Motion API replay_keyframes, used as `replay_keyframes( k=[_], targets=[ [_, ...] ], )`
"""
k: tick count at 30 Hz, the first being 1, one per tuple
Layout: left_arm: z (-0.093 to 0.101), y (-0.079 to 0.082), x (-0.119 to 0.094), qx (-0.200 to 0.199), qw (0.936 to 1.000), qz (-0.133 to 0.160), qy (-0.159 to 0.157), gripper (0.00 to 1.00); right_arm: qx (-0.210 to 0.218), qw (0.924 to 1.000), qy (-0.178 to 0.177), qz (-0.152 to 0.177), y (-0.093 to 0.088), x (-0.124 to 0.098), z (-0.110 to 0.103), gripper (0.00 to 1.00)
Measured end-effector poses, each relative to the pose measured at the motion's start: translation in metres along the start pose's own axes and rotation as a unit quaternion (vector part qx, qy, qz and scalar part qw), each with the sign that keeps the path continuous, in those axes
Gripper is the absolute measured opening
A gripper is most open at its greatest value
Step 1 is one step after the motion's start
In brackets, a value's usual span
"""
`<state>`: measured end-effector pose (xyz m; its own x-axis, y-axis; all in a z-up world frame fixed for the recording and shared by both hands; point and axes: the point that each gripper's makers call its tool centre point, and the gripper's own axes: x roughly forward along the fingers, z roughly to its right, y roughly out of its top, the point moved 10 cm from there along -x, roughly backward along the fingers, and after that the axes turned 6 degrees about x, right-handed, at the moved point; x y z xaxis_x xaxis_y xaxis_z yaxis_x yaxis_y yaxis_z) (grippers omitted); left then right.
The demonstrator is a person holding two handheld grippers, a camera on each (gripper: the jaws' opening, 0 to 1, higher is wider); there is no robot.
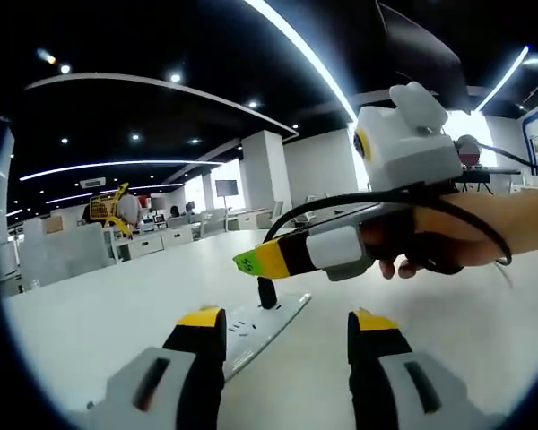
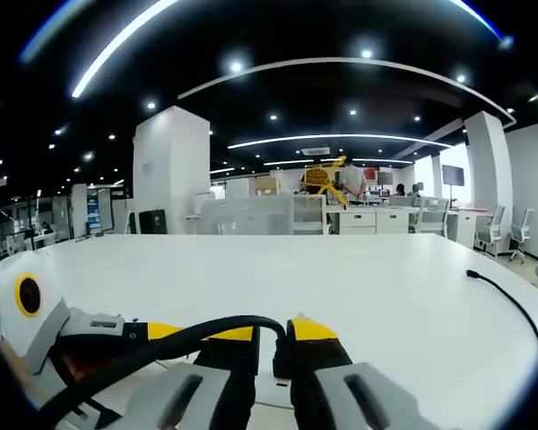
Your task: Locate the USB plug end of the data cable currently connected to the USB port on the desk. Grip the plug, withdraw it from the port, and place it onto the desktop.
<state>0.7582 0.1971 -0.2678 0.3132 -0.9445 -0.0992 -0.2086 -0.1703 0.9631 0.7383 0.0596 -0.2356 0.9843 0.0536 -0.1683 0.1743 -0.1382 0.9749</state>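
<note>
1. Desktop runs wide and white ahead of my right gripper; its far edge sits toward 12 o'clock against rows of office desks, and its right edge curves off at 3 o'clock.
2. A loose black cable end lies on that right side, well apart from my jaws, with open surface between.
3. In the left gripper view, the desk has bare room at 9 o'clock, out to the far rim.
4. I can read no brand or writing; the small green tag on the right gripper's tip is too blurred.
5. The power strip lies flat at 12 o'clock from my left gripper, running away between its jaws.
6. The USB plug stands upright in the strip, black, directly under the right gripper's yellow tip.
7. My left gripper's jaws are spread wide and grip nothing.
8. In the right gripper view, my jaws stand close together around the plug at 6 o'clock, its black data cable arching off toward 8 o'clock; I cannot tell whether they are pinching it yet.
</note>
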Motion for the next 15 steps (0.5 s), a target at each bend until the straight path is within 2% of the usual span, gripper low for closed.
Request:
replay_keyframes(
  k=[8, 15],
  targets=[
    [-0.0025, 0.0005, -0.0015, -0.022, 0.9996, 0.015, 0.001, 0.54, 0.000, 1.0000, -0.009, 0.004, 0.0010, 0.0042, 0.0019, 0.10],
    [-0.0029, 0.0005, -0.0019, -0.030, 0.9993, 0.020, -0.001, 0.55, -0.037, 0.9991, -0.018, -0.002, 0.0042, 0.0082, 0.0027, 0.08]
  ],
)
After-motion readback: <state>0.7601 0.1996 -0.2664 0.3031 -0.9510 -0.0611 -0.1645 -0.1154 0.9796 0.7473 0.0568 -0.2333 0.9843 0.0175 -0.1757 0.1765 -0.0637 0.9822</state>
